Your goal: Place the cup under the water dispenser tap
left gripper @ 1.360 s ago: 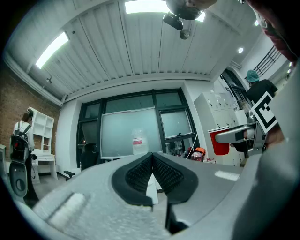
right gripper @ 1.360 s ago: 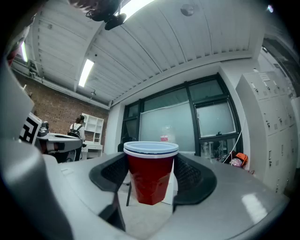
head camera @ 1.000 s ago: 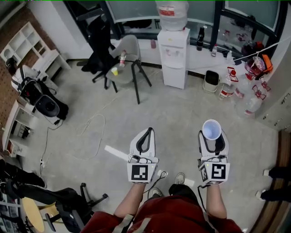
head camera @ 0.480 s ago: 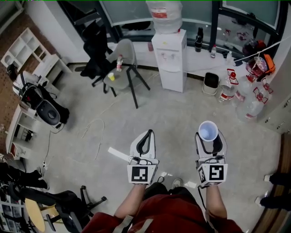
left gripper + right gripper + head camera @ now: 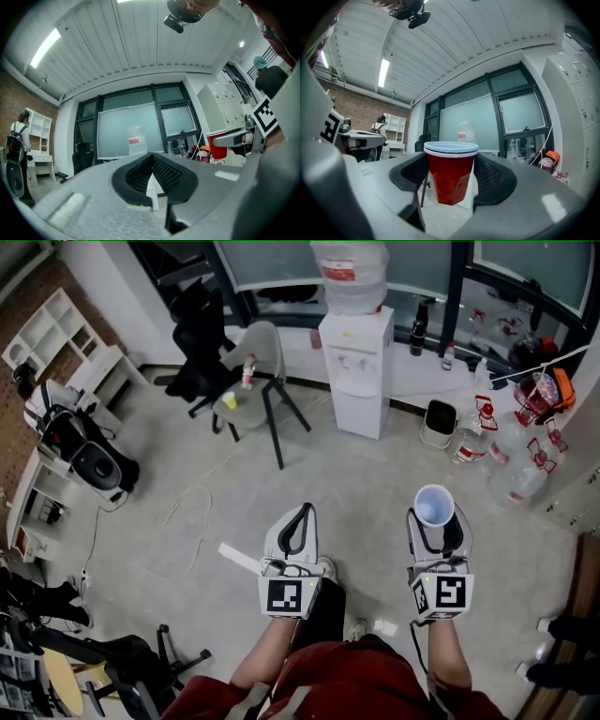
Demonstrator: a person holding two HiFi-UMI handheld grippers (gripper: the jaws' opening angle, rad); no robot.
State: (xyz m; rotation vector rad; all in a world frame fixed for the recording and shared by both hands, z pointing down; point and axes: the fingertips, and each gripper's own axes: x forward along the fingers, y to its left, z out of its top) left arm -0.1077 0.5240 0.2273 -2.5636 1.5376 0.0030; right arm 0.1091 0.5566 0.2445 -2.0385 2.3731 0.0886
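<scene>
Carrying a red cup [image 5: 435, 505] at the lower right of the head view, the right gripper [image 5: 437, 524] presses its two dark, ribbed pads against the cup's tapered sides. It holds the cup upright with the white-lined mouth facing up, a hold that looks chosen so the cup can be set down ready for filling. The cup appears to be thin, glossy plastic with a pale rolled rim, so a light squeeze probably suits it better than a hard one. At lower centre, the left gripper [image 5: 298, 526] is clenched tip to tip on nothing, its grey moulded shell held level beside its partner, apparently idle for this one-handed job. The water dispenser [image 5: 354, 371], a white boxy cabinet, stands at top centre against the dark-framed window wall. A translucent inverted bottle [image 5: 349, 273] with a red label sits on top of it, and the taps [image 5: 354, 360] on its front are too small to make out clearly. A stretch of bare, mottled grey floor [image 5: 356, 484] keeps the cup well apart from the dispenser, so the task appears to be at the carrying stage, with placement under the tap not yet done. A grey shell chair [image 5: 255, 357] on black splayed legs stands left of the dispenser, and a pale cable [image 5: 187, 521] loops loosely across the floor at centre left.
</scene>
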